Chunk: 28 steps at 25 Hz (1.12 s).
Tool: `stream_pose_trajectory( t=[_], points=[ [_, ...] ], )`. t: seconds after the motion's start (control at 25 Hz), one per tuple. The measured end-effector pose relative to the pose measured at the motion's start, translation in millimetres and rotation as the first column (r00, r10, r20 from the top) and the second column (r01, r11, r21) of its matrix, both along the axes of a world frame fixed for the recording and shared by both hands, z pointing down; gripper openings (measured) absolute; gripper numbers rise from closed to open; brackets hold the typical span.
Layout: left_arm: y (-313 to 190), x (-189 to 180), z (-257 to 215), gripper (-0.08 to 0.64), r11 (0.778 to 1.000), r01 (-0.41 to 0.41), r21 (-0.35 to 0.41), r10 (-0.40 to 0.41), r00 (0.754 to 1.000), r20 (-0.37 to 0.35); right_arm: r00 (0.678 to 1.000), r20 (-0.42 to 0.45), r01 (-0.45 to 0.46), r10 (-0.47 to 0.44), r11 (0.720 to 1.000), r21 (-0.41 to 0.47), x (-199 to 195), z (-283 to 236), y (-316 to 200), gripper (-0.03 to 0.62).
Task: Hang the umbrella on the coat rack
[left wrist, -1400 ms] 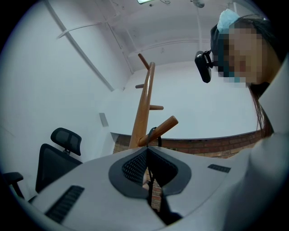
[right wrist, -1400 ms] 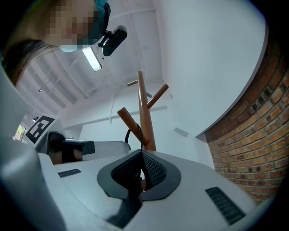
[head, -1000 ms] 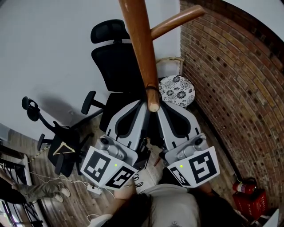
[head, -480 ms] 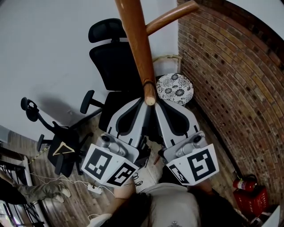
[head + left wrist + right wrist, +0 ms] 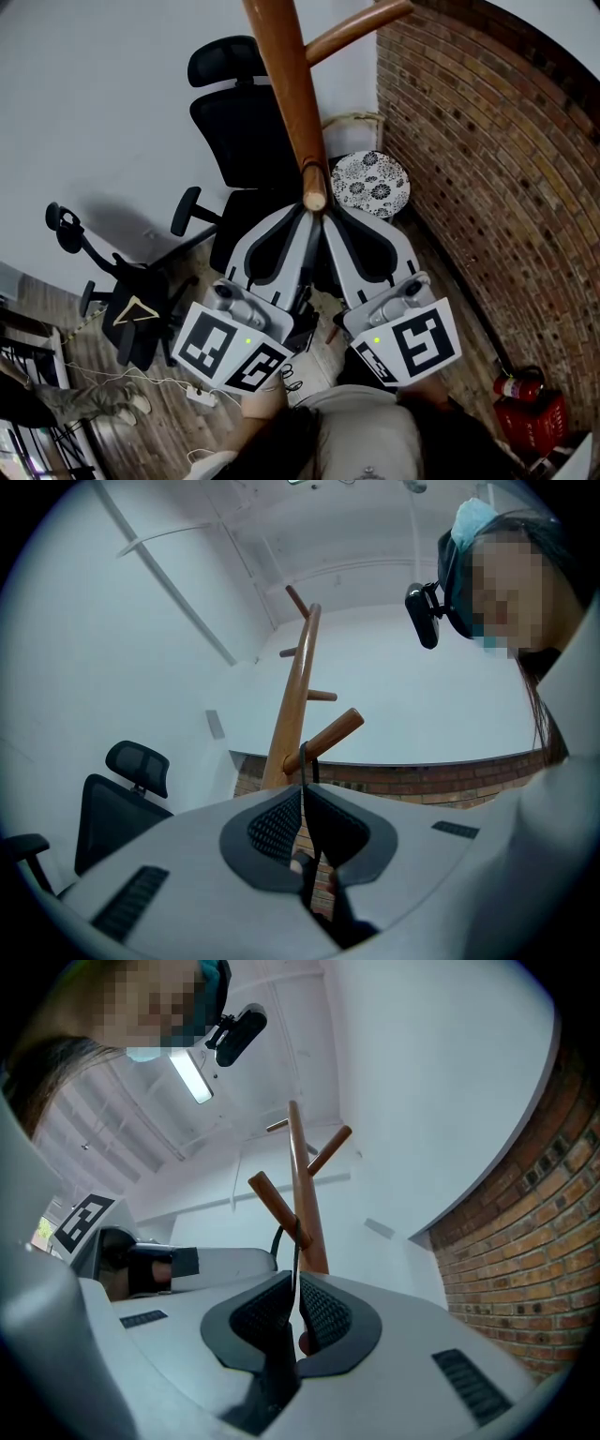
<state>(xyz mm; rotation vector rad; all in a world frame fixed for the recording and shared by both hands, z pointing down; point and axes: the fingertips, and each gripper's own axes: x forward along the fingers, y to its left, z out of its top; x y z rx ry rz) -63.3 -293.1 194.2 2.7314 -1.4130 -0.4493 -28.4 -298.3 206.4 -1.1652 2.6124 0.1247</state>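
Observation:
The wooden coat rack's pole [image 5: 291, 84] rises in the middle of the head view, with one peg [image 5: 314, 187] pointing toward me. A thin black umbrella strap [image 5: 314, 166] loops over that peg. My left gripper [image 5: 305, 214] and right gripper [image 5: 326, 214] meet just under the peg's tip, each shut on the strap. In the left gripper view the strap [image 5: 307, 761] runs from the peg [image 5: 323, 741] down into the left gripper [image 5: 302, 803]. The right gripper [image 5: 292, 1288] pinches the strap [image 5: 284, 1241] below its peg [image 5: 274, 1206]. The dark umbrella body [image 5: 347, 930] hangs below, mostly hidden.
A black office chair [image 5: 239, 112] stands behind the rack against the white wall. A flower-patterned round seat [image 5: 372, 185] sits by the brick wall [image 5: 487, 169] on the right. A red fire extinguisher [image 5: 520, 389] is low right. A small black chair [image 5: 122, 300] and cables lie left.
Both grippers have stayed shut on the strap and edged slightly up toward the peg's tip. The loop sits on the peg as before.

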Motion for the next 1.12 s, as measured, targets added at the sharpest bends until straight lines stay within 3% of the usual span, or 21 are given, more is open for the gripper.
stream_pose_trajectory(
  t=[1.12],
  points=[
    [62,-20,20,0.009,0.998,0.036,-0.059,-0.036,0.999,0.011,0.994,-0.022,-0.105,0.105,0.995,0.0,7,5,66,0.038]
  ],
)
